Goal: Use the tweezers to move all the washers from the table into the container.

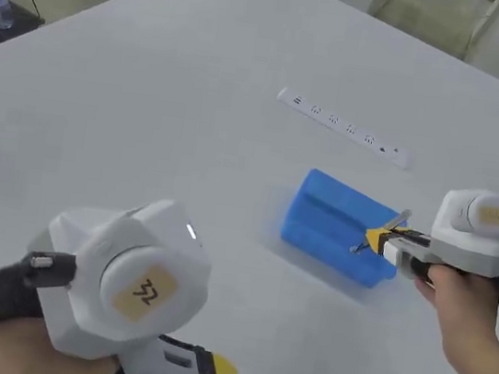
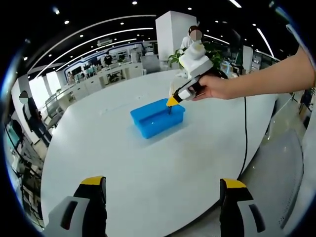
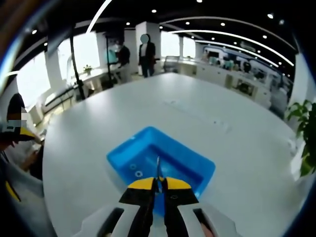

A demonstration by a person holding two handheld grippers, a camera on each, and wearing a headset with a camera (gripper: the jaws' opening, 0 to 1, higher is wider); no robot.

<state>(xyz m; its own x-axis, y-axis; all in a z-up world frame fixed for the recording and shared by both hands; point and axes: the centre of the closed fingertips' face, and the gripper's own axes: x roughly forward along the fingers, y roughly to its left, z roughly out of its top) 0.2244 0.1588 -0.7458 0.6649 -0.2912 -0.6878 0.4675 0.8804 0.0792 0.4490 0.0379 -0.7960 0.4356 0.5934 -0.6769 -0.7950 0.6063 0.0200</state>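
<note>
Right gripper (image 3: 158, 183): jaws closed on the tweezers (image 3: 158, 169), whose tips point into the blue container (image 3: 182, 148) at 12 o'clock. Two washers (image 3: 138, 174) lie on the container floor at 10 o'clock from the jaw tips, near the tweezers. Left gripper (image 2: 163, 183): jaws wide apart, empty, above the table (image 2: 98, 148)

White table (image 1: 152, 90) — power strip (image 1: 343, 127); ceiling downlights (image 3: 154, 10).

Open-plan office hall: rows of white desks (image 3: 232, 74), recessed ceiling spotlights (image 2: 134, 2), potted green plant (image 3: 302, 126), large white round counter (image 2: 148, 168).
</note>
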